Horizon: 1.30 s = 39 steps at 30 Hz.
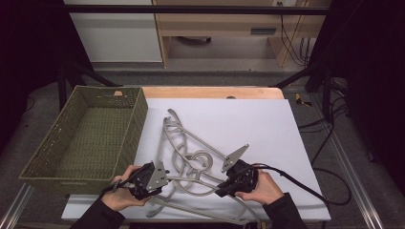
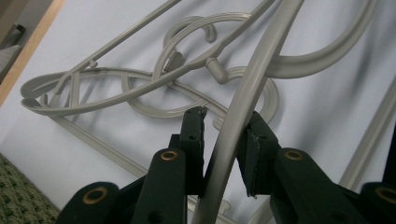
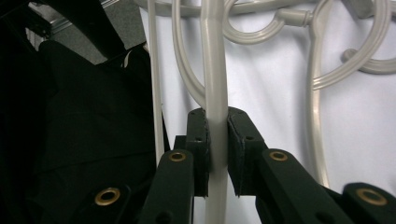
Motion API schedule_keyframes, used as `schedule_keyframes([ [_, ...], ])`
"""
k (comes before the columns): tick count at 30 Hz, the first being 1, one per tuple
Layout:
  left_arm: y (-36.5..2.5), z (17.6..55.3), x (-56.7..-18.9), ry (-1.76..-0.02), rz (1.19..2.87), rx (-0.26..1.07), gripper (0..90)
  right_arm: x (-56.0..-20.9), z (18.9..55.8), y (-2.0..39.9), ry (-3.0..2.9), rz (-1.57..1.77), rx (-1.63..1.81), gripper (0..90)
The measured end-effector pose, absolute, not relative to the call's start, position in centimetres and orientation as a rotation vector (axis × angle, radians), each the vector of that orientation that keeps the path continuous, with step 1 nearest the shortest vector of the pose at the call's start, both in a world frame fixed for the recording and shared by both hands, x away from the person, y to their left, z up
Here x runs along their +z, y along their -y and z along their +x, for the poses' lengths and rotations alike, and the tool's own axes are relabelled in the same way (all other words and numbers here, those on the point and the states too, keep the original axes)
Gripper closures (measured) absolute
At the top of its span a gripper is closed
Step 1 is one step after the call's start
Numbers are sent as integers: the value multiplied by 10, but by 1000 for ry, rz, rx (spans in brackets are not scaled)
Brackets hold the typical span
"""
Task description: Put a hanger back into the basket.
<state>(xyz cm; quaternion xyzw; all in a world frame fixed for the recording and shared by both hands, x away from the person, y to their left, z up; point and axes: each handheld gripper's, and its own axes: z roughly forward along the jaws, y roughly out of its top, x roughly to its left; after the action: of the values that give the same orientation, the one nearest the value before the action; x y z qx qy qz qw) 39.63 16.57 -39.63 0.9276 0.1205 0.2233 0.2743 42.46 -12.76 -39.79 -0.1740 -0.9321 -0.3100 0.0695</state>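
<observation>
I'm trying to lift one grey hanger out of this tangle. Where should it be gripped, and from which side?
Grip a straight, bare arm of the hanger, across its thin rod, coming from the near edge as the right gripper does. The hooks and curved loops interlock mid-pile, so avoid them.

Several tangled grey hangers, one green woven basket, two grippers
</observation>
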Motion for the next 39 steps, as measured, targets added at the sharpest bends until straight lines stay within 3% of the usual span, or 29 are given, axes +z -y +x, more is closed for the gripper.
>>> schedule_keyframes([
  [7,-167,392,-392,-280,2506,555,777,-394,425,134,2826,-581,-983,765],
  [15,-169,387,-387,-251,2488,528,811,-389,428,146,2827,-669,-1116,643],
  [21,-173,388,-383,-326,2423,520,813,-383,428,152,2798,-732,-1246,548],
  [22,-175,389,-382,-374,2392,528,813,-380,428,156,2799,-759,-1327,482],
  [29,-183,396,-378,-501,2336,564,814,-371,427,169,2772,-879,-1606,343],
  [32,-190,399,-374,-584,2293,606,813,-367,428,179,2745,-963,-1764,221],
  [39,-203,401,-363,-677,2192,666,814,-363,426,193,2686,-1061,-1884,167],
])
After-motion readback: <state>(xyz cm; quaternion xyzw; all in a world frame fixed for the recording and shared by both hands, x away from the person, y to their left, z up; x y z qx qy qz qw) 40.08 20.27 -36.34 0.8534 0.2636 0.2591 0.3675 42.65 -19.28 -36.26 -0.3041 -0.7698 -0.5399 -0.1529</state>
